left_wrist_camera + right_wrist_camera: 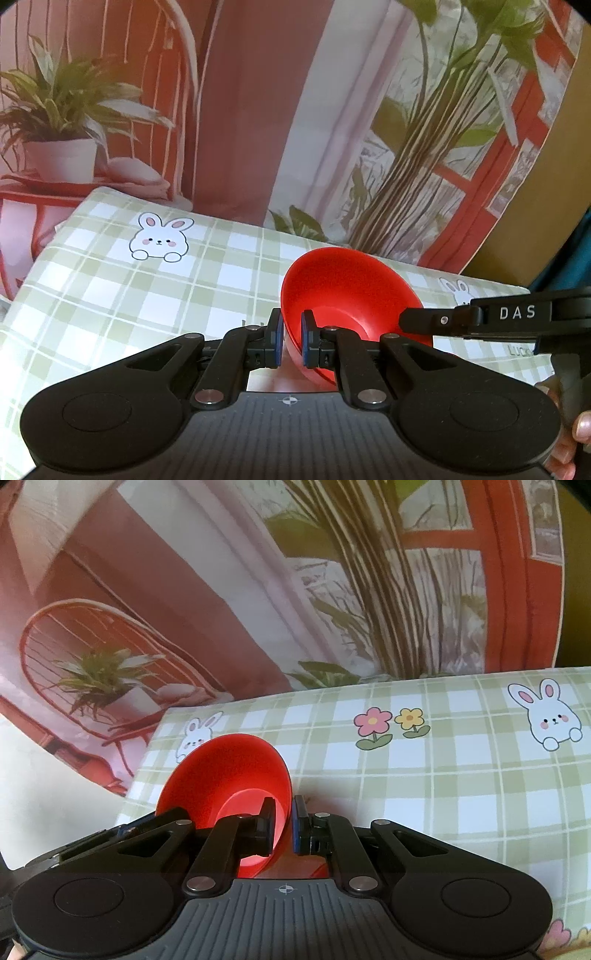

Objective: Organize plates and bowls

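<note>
Both grippers are pinching the same red bowl [347, 295] by its rim, one on each side. In the left wrist view, the left gripper [291, 339] has its blue pads pressed together on the bowl's near left wall, one pad outside and one inside. The bowl sits just ahead of the fingers and slightly to their right, its open side facing the camera. The right gripper [436, 319] reaches in from the right of that view and meets the opposite rim.

In the right wrist view, the right gripper [283, 825] clamps the right edge of the bowl, with one finger inside the cavity and one outside. Here the bowl lies ahead and to the left of its fingers.

The bowl looks tilted and appears to be clear of the green checked cloth [147, 295] on the counter, though its underside is hidden behind the fingers, so I cannot be sure it is fully off the surface. No plates or other bowls show in either view.

The step in hand seems to be carrying this bowl, held two-handed, to wherever it belongs. The next move calls for both hands to travel together at the same pace so neither grip twists the rim, then level the bowl before setting it down.
</note>
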Action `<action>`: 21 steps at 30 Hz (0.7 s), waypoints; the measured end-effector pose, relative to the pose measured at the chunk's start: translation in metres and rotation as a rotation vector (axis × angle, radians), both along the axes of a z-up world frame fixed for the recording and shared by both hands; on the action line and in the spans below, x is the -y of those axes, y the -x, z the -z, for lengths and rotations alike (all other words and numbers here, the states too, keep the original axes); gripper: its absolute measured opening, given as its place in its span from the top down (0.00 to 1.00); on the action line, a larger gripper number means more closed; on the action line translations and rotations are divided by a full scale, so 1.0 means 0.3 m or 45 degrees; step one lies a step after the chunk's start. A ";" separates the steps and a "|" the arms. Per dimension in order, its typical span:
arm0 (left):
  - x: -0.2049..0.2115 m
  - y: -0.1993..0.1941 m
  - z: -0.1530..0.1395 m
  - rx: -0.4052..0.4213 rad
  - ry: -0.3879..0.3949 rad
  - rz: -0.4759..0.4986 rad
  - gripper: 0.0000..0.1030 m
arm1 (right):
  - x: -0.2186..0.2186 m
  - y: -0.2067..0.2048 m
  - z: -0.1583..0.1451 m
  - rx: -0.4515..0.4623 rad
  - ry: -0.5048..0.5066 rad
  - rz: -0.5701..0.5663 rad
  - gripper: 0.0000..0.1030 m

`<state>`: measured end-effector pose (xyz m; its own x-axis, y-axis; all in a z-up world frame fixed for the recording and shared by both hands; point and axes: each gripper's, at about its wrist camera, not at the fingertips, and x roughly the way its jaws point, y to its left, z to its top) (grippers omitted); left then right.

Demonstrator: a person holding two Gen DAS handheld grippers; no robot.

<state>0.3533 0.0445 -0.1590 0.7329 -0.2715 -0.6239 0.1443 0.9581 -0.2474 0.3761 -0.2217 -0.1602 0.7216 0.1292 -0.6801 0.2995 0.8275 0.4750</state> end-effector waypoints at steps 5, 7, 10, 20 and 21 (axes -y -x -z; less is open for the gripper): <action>0.007 0.044 -0.044 0.021 -0.027 -0.008 0.90 | -0.021 0.044 -0.022 0.025 -0.026 -0.005 0.92; 0.005 0.059 -0.056 0.023 -0.032 -0.009 0.90 | -0.029 0.061 -0.032 0.036 -0.028 -0.007 0.92; 0.010 0.086 -0.072 0.027 -0.041 -0.010 0.90 | -0.034 0.087 -0.047 0.050 -0.036 -0.009 0.92; 0.052 0.159 -0.099 0.035 -0.056 0.023 0.89 | -0.015 0.187 -0.072 0.081 -0.050 0.019 0.92; 0.060 0.164 -0.100 0.035 -0.059 0.028 0.89 | -0.008 0.199 -0.071 0.082 -0.054 0.025 0.92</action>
